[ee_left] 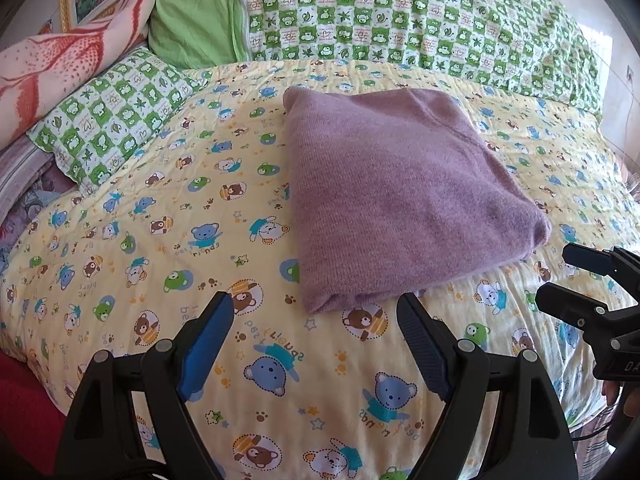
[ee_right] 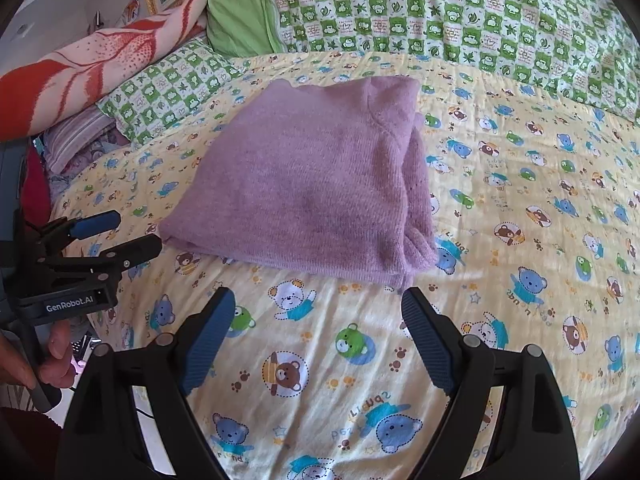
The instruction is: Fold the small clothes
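Purple knit sweater (ee_left: pixel 392 196) lies folded in a thick rectangle on the bear-print bed sheet (ee_left: pixel 180 240), centre of both frames. Left gripper (ee_left: pixel 316 344) hovers just short of its near edge, fingers spread wide — nothing between them. Right gripper (ee_right: pixel 316 336) likewise, fingers apart — empty. Green checked pillows (ee_left: pixel 420 20) fill the top of the frame.

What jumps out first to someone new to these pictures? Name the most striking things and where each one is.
The folded purple knit garment lies in the middle of the yellow bear-print bedsheet, a soft neat block on a busy pattern. Behind it, along the far edge, runs the green-and-white checked quilt. In front, the left gripper and right gripper are both open, touching nothing.
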Available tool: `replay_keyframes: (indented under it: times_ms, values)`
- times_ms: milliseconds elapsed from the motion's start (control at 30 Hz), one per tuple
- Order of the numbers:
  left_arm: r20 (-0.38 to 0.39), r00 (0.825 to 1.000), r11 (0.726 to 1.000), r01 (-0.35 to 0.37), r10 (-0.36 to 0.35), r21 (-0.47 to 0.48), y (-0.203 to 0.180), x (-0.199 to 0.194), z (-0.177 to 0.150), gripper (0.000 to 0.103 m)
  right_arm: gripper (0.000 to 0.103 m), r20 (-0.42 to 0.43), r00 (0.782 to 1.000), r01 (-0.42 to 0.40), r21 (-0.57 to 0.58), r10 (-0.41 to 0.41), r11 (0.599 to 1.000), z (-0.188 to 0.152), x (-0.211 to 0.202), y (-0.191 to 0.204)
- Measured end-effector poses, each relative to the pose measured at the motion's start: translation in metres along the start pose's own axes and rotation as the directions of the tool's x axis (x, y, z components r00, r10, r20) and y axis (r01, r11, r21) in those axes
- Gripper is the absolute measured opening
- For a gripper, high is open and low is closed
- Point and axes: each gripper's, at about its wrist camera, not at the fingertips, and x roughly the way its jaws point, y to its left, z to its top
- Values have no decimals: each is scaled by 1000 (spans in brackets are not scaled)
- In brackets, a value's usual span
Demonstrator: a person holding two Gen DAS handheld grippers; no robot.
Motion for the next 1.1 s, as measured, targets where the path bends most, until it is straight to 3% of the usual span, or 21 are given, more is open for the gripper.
replay_keyframes:
  times_ms: [1100]
  values:
    - [-10, 1000, 1000, -13, 13, -23, -5, -4, -1, 84, 86, 14, 1000, -3, -1, 3, 1000, 9, 0, 3]
